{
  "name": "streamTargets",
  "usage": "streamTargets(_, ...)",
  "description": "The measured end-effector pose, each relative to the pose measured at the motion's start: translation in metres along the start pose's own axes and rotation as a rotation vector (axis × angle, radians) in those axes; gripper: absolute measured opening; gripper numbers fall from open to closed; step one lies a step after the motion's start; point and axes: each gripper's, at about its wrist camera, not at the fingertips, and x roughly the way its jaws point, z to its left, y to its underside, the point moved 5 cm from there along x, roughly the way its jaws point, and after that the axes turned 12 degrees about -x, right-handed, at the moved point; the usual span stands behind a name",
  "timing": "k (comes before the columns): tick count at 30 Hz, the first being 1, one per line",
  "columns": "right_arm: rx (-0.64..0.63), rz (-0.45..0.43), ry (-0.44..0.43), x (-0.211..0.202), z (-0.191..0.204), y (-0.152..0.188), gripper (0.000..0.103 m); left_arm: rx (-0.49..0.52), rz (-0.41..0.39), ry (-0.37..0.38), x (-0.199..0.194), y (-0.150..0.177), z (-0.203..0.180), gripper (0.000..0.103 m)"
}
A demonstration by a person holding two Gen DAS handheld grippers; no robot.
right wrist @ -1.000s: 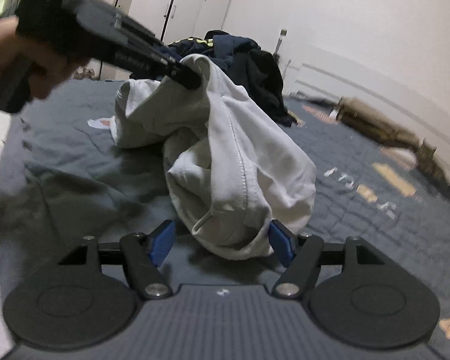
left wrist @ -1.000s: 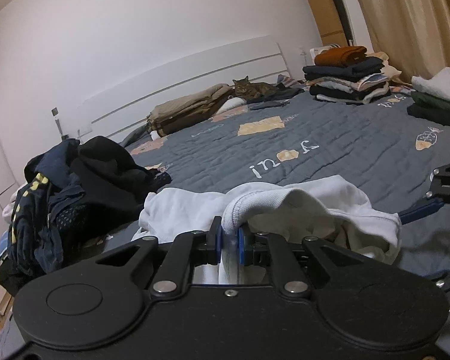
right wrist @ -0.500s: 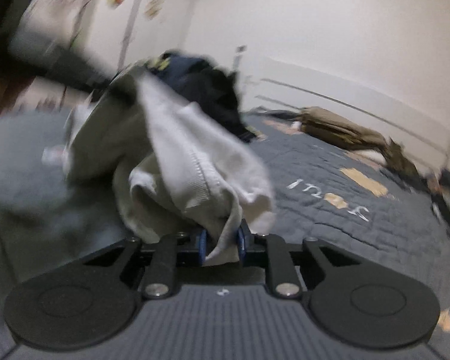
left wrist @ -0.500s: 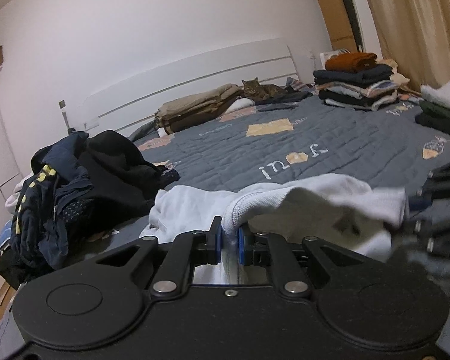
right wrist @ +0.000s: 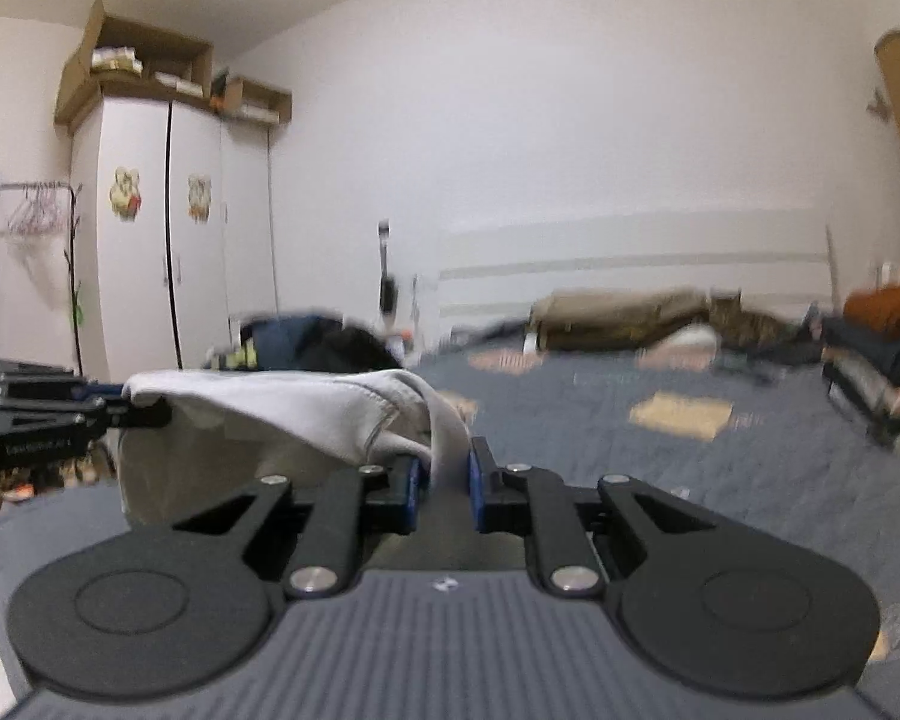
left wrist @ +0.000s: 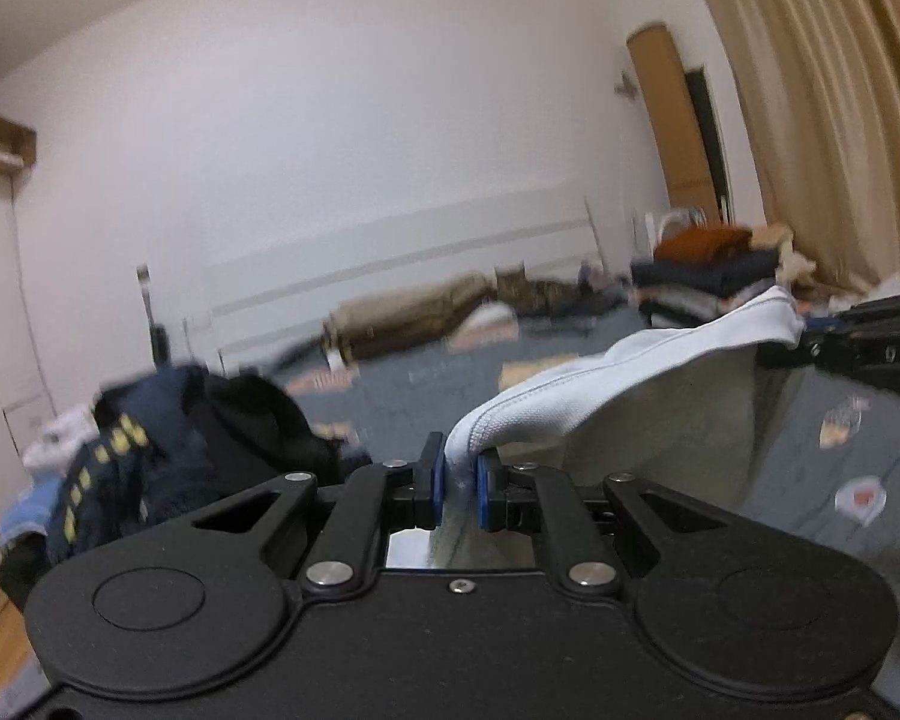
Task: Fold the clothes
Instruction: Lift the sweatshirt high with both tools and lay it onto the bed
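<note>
White garment (left wrist: pixel 660 354) between both clamped grippers

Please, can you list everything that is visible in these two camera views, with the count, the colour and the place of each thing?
white garment: one, white, stretched in the air between both grippers
bed cover: one, grey with printed patches, on the bed
unfolded pile: one, dark blue and black, on the bed's left side in the left wrist view
folded stack: one, orange on top, far right of the bed
cat: one, tabby, by the headboard
wardrobe: one, white, left wall
curtain: one, beige, right
left gripper: black, shut on the garment
right gripper: black, closing on the garment
</note>
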Motion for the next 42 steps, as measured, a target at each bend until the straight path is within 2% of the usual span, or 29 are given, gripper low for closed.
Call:
streamTargets(5, -0.072, -0.051, 0.013, -0.021, 0.002, -0.058, 0.014, 0.030, -0.080, -0.006, -0.031, -0.050, -0.002, 0.010)
streamTargets(11, -0.166, -0.159, 0.033, -0.065, 0.010, -0.136, 0.014, 0.090, -0.206, -0.026, -0.081, -0.124, -0.010, 0.010)
streamTargets(19, -0.266, -0.292, 0.084, -0.142, 0.009, -0.233, 0.014, 0.227, -0.421, -0.026, -0.174, -0.220, -0.052, 0.010)
streamTargets(23, -0.294, -0.305, 0.085, -0.169, 0.001, -0.264, 0.014, 0.289, -0.484, -0.026, -0.196, -0.244, -0.073, 0.010)
streamTargets(26, -0.321, -0.272, 0.096, -0.165, -0.001, -0.261, 0.014, 0.287, -0.469, -0.016, -0.185, -0.246, -0.081, 0.010)
streamTargets(29, -0.312, -0.208, 0.101, -0.141, -0.010, -0.239, 0.014, 0.279, -0.412, -0.012, -0.156, -0.233, -0.087, 0.010)
streamTargets(34, -0.285, -0.089, 0.107, -0.087, -0.025, -0.188, 0.014, 0.279, -0.271, -0.011, -0.086, -0.190, -0.090, 0.010)
streamTargets(42, -0.241, 0.103, 0.132, 0.029, -0.048, -0.093, 0.014, 0.241, -0.030, -0.005, 0.046, -0.111, -0.084, 0.010)
